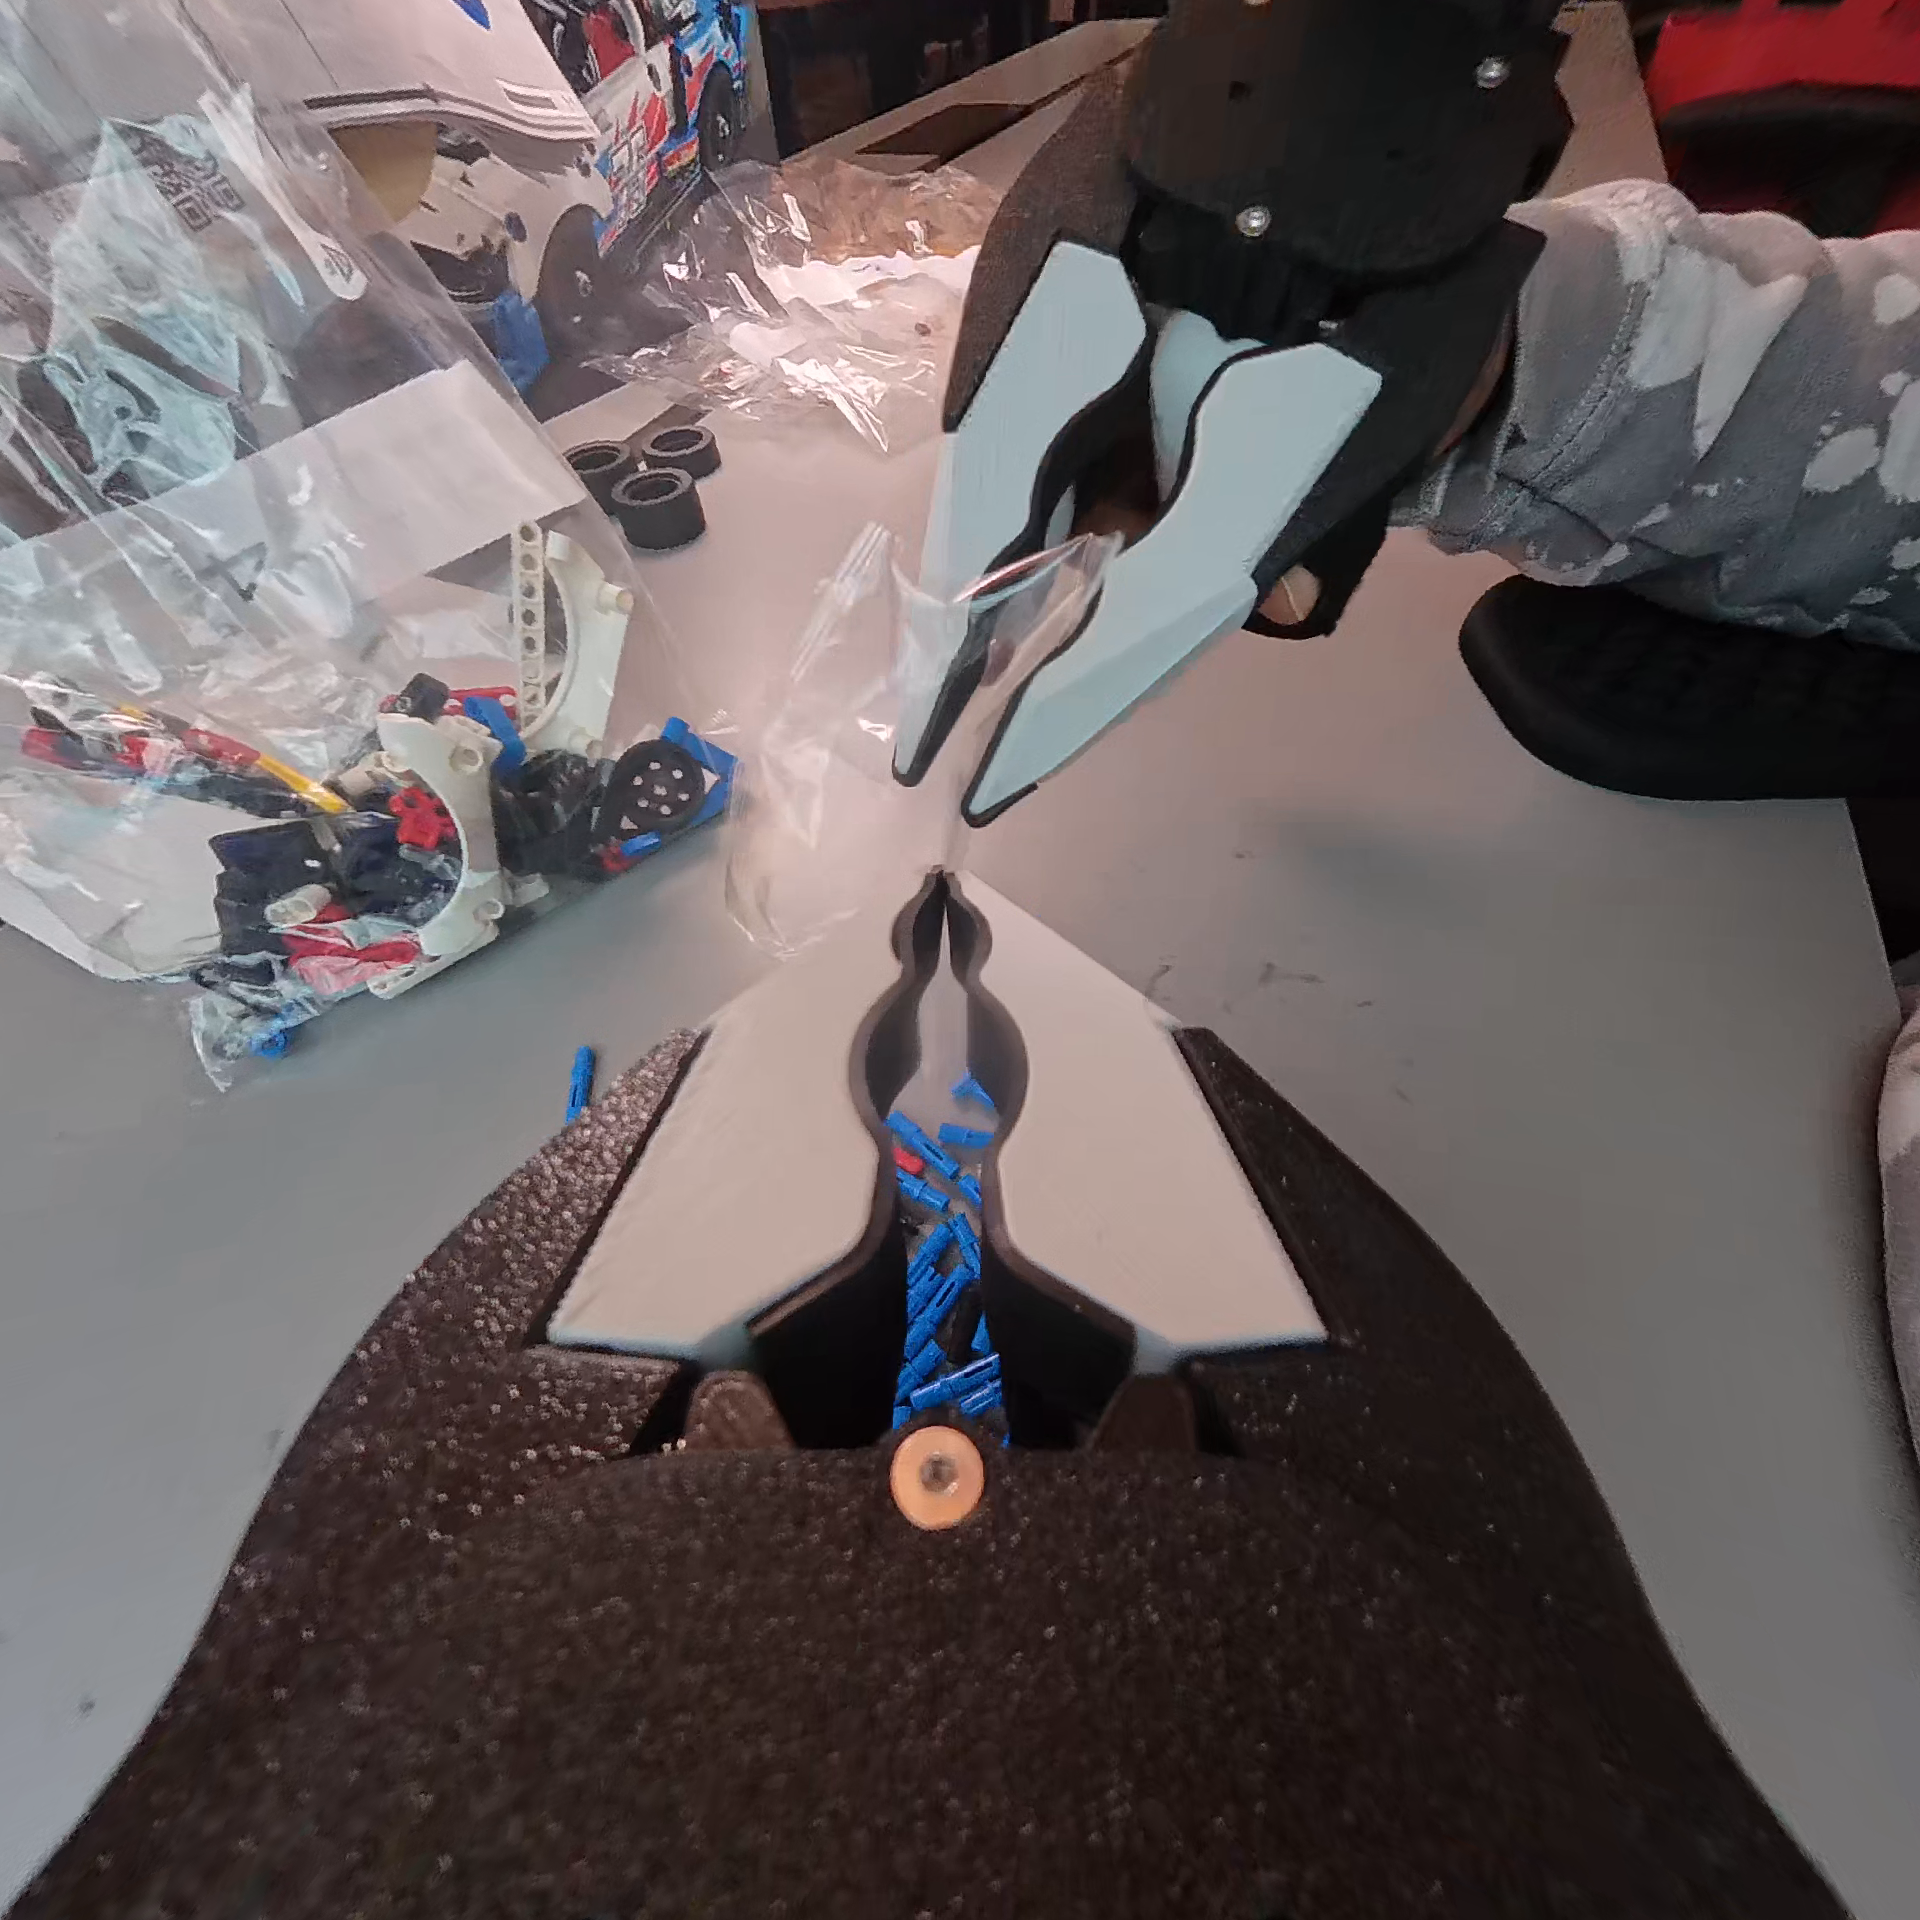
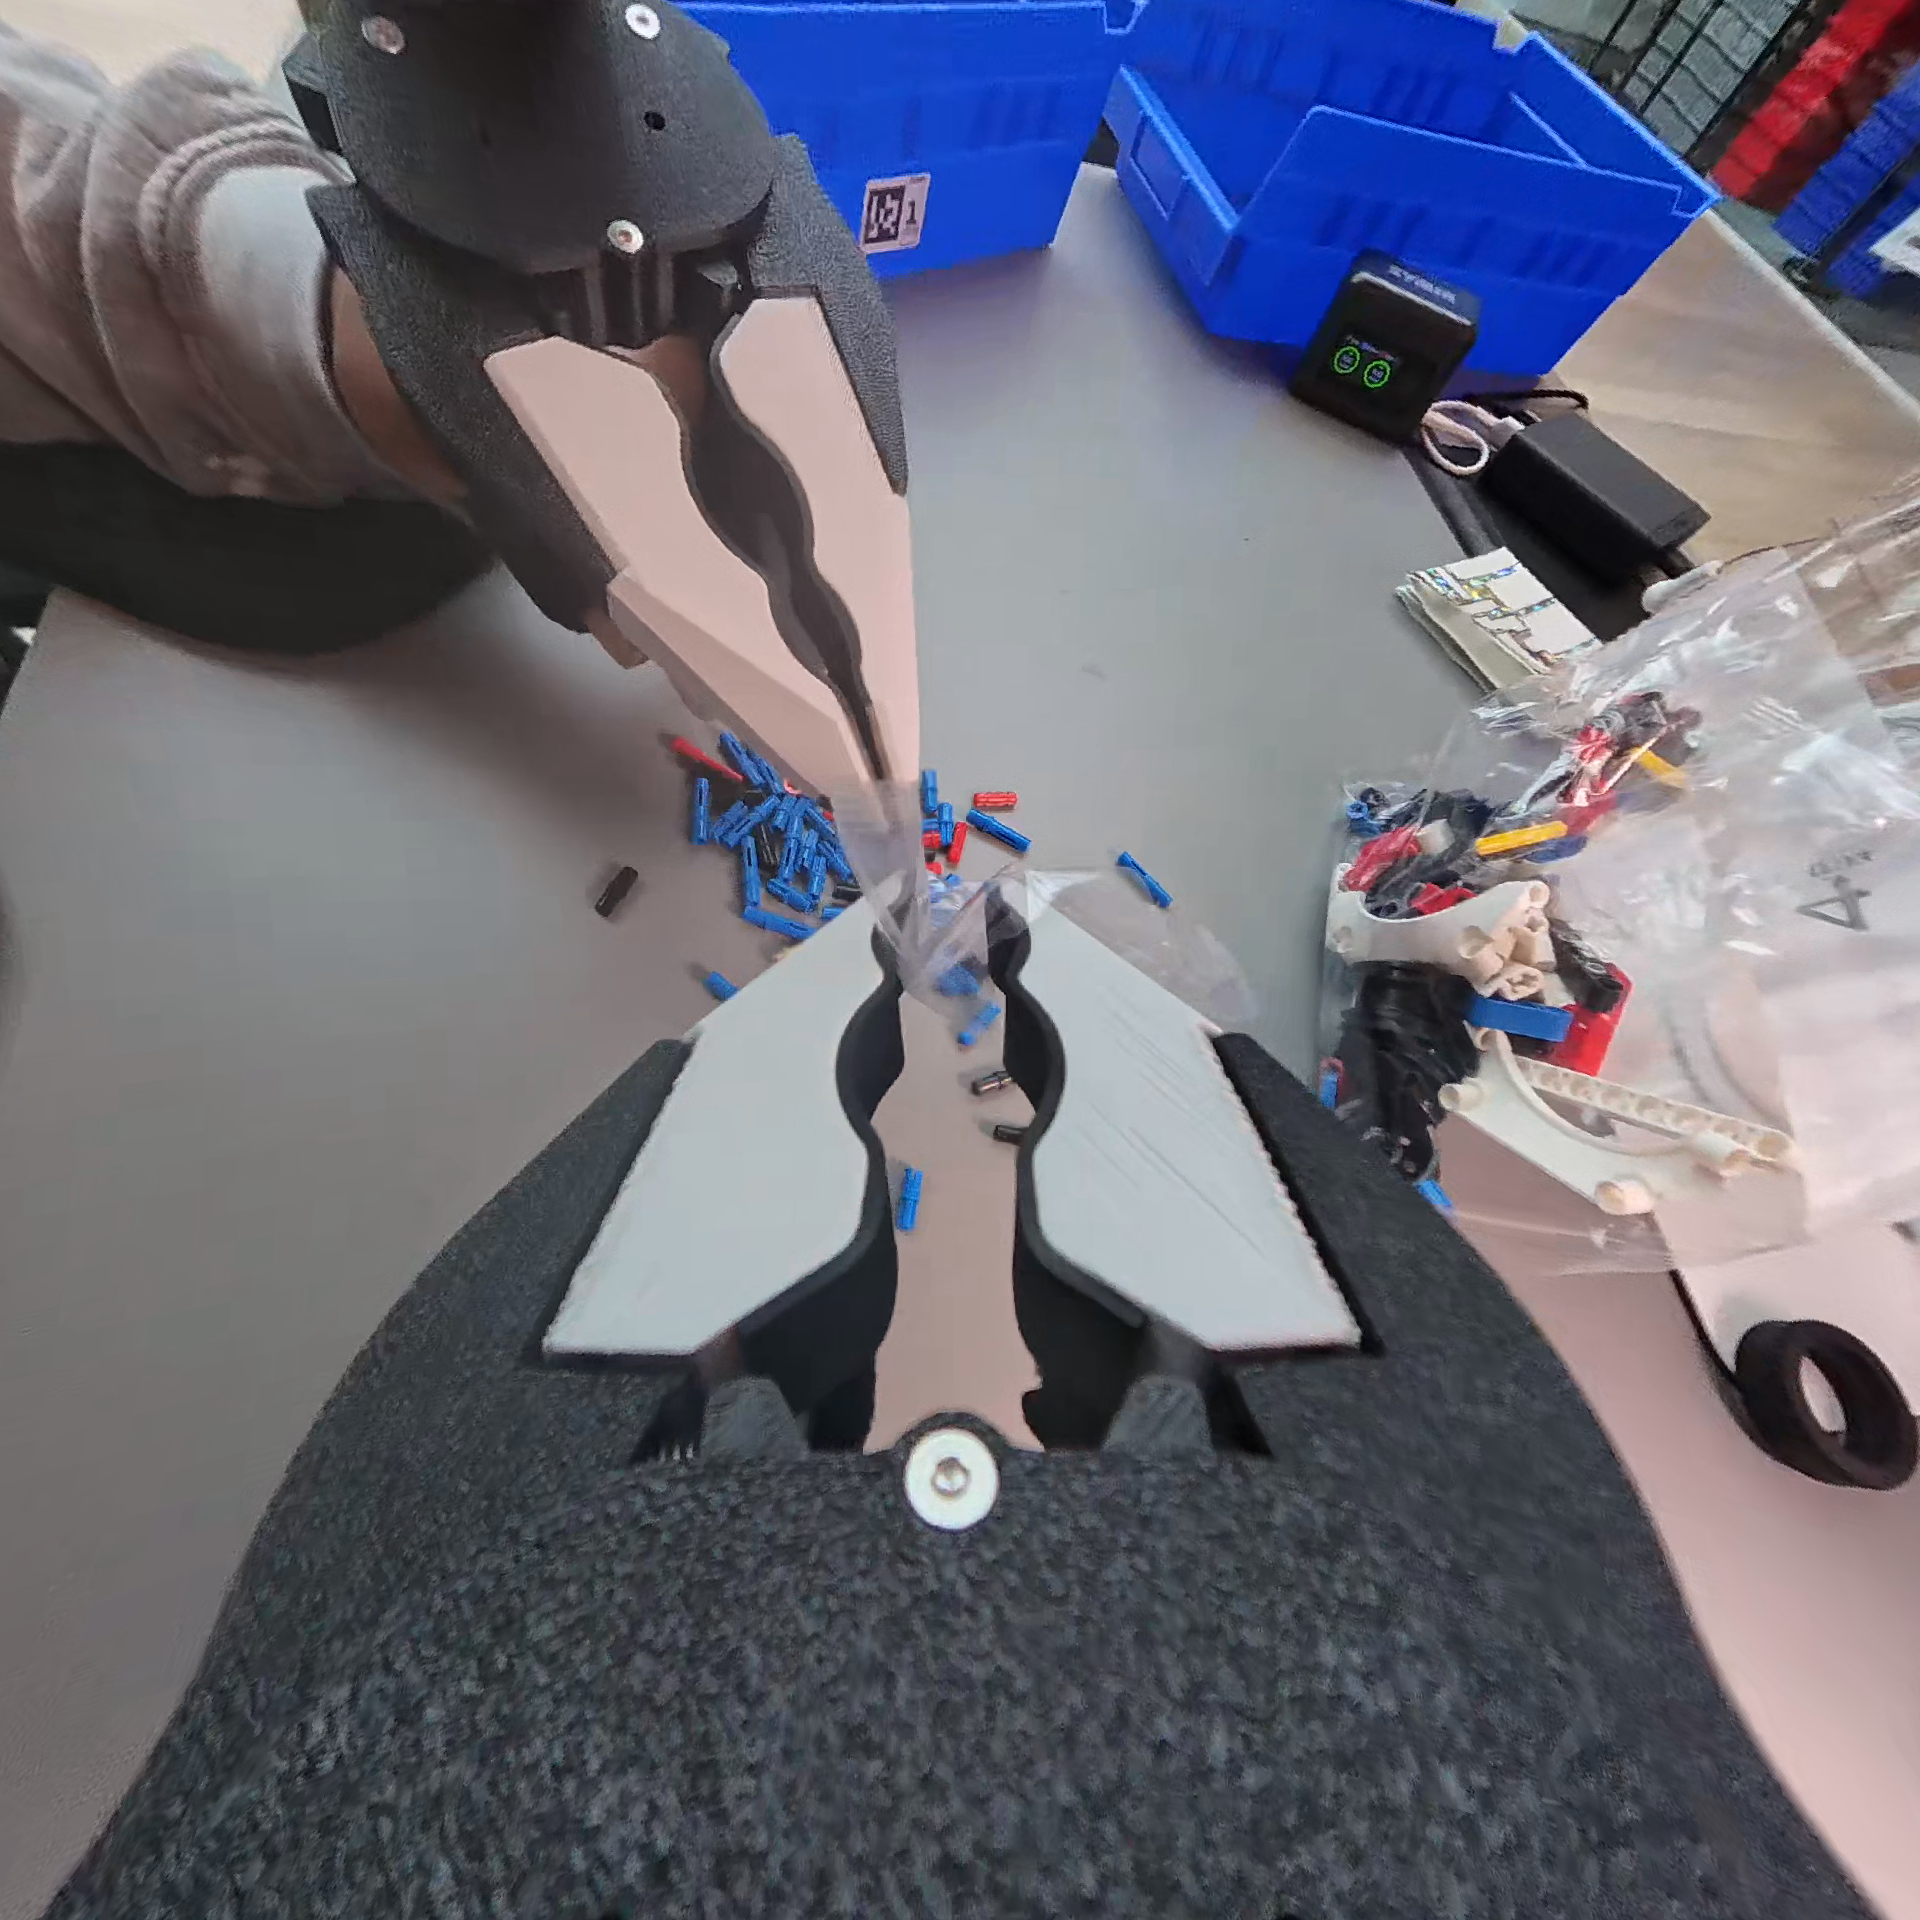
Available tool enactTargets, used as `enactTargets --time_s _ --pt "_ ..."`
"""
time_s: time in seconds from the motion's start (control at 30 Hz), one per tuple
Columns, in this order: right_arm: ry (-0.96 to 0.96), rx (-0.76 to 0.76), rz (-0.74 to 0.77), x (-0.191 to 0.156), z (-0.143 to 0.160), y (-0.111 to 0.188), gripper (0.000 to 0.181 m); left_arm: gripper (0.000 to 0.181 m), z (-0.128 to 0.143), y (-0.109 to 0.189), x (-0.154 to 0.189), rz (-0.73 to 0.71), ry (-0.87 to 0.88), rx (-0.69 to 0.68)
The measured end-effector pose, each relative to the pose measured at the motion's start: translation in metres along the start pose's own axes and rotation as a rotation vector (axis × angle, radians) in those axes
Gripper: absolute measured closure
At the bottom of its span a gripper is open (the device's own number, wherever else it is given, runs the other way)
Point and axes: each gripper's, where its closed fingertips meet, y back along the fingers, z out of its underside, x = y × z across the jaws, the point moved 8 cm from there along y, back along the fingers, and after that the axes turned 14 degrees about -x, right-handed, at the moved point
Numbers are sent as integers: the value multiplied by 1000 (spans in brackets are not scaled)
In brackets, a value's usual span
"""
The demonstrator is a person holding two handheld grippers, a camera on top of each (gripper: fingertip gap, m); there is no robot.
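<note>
My left gripper point(image 1: 940, 883) is shut on the top of a small clear plastic bag point(image 1: 821, 810) and holds it above the grey table point(image 1: 1455, 1039). It comes in from the top in the right wrist view point(image 2: 883, 779). My right gripper point(image 2: 948, 940) is open, its tips on either side of the same bag point(image 2: 925, 904); in the left wrist view it point(image 1: 956, 795) faces mine. A pile of small blue, red and black pins point(image 2: 779, 842) lies loose on the table beneath the bag, and also shows between my left fingers point(image 1: 940, 1278).
A larger clear bag of mixed building parts point(image 1: 364, 810) point(image 2: 1507, 935) lies beside. Black tyres point(image 1: 649, 478) point(image 2: 1823, 1403), a model-car box point(image 1: 623, 135), blue bins point(image 2: 1403, 177), a small black device with a screen point(image 2: 1382, 343), a black adapter point(image 2: 1590, 499) and a booklet point(image 2: 1486, 613) are around. The grippers are tip to tip, or close to it.
</note>
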Motion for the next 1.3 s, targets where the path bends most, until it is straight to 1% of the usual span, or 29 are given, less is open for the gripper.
enactTargets --time_s 0.07,0.13,0.23,0.3,0.37,0.4,0.47,0.5,0.53,0.67,0.7,0.73,0.83,0.93,1.0,1.13,1.23,1.3 --pt "-2 34 -17 2 2 2 164 178 1 0 6 40 -54 11" --pt "50 42 -18 0 5 3 164 174 2 -1 9 61 -72 12" --pt "182 29 -9 -10 8 6 165 140 -2 9 6 97 -63 77" --pt "233 37 -36 -18 7 8 165 114 -3 14 3 133 -64 82" --pt "255 65 -94 -26 3 9 164 85 -1 10 6 171 -98 35" --pt "265 70 -122 -30 2 9 162 74 2 5 9 183 -125 -2" --pt "281 84 -174 -38 -1 8 160 62 6 -6 17 209 -179 -70" --pt "286 89 -194 -41 -1 8 159 62 8 -11 21 224 -194 -93" --pt "289 91 -215 -44 -2 8 158 68 9 -14 23 225 -208 -101" --pt "267 109 -278 -46 -1 13 155 121 14 -15 25 292 -216 -106" --pt "252 115 -301 -45 -1 15 154 130 15 -13 24 276 -215 -91" --pt "232 118 -326 -44 0 17 151 132 15 -12 22 253 -218 -78" --pt "165 146 -418 -42 0 21 149 134 13 -8 19 183 -221 -51" --pt "107 185 -486 -38 0 24 156 132 11 -8 19 138 -222 -40" --pt "59 175 -564 -37 4 24 156 131 10 -9 18 95 -230 -41" --pt "0 188 -611 -32 8 21 159 129 11 -10 18 55 -250 -58" --pt "-51 214 -603 -22 9 23 161 125 11 -7 14 39 -241 -52" --pt "-71 230 -592 -18 9 25 161 121 10 -1 12 72 -223 -24"
